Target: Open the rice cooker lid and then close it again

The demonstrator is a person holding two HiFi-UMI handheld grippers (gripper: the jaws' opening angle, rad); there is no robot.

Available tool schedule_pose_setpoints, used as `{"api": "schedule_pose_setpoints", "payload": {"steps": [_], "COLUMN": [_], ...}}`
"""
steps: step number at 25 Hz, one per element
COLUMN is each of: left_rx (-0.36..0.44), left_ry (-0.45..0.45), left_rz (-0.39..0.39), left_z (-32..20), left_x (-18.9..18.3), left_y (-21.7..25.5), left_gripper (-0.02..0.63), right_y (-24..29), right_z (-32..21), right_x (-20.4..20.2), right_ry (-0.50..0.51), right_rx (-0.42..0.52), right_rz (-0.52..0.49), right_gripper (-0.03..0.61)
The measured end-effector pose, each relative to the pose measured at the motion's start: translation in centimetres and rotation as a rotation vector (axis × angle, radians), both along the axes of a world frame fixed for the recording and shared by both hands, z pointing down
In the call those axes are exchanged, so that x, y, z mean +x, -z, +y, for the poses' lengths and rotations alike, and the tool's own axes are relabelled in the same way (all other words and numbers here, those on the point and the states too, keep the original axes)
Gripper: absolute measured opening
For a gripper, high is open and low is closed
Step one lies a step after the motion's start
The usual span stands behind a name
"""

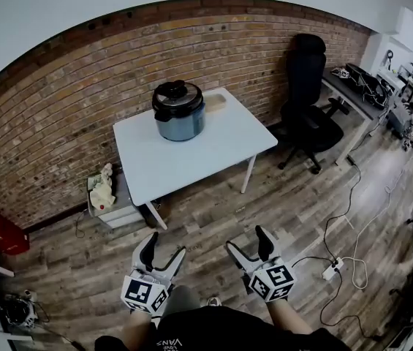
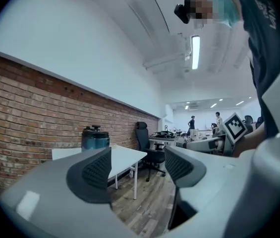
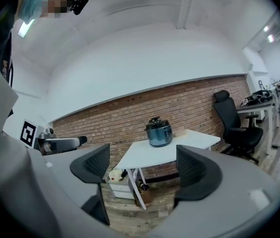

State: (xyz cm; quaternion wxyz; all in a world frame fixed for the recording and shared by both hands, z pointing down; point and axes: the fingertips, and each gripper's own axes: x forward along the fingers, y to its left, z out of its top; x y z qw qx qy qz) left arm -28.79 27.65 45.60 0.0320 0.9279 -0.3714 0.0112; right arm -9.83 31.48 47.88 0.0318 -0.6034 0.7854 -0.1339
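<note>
Rice cooker (image 1: pixel 179 110), lid (image 1: pixel 177 93) shut, on the desk (image 1: pixel 191 159) at upper centre; left gripper (image 1: pixel 164 247) and right gripper (image 1: pixel 247 240) below, fingers (image 2: pixel 96 170) wide, holding nothing.

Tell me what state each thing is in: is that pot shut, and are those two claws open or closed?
rice cooker: lid shut, standing upright.
white table: standing, bears the cooker near its back edge.
left gripper: open, nothing between its jaws.
right gripper: open, nothing between its jaws.
office chair: upright, nobody in it.
</note>
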Motion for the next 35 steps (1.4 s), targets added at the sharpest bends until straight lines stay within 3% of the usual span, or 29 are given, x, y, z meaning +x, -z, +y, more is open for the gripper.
{"api": "schedule_pose_setpoints", "payload": {"steps": [10,21,35], "left_rx": [-0.062,-0.045,-0.059], "left_ry": [0.035,0.020,-0.029], "left_rz": [-0.031,0.014,-0.016], "left_z": [-4.3,-17.6,-33.0], "left_x": [0.6,2.3,3.2], "left_y": [-2.8,-2.1,-1.9], "left_gripper": [0.334,0.334,0.356], "right_y": [-0.3,1.2,1.7], "right_z": [-3.6,-15.3,-29.7], "right_x": [1.7,3.2,3.8], "right_ry": [-0.007,-0.034,-0.076], "right_rx": [-0.005,0.010,0.019], "right_rz": [0.002,0.047,0.029], "right_gripper": [0.425,0.425,0.437]}}
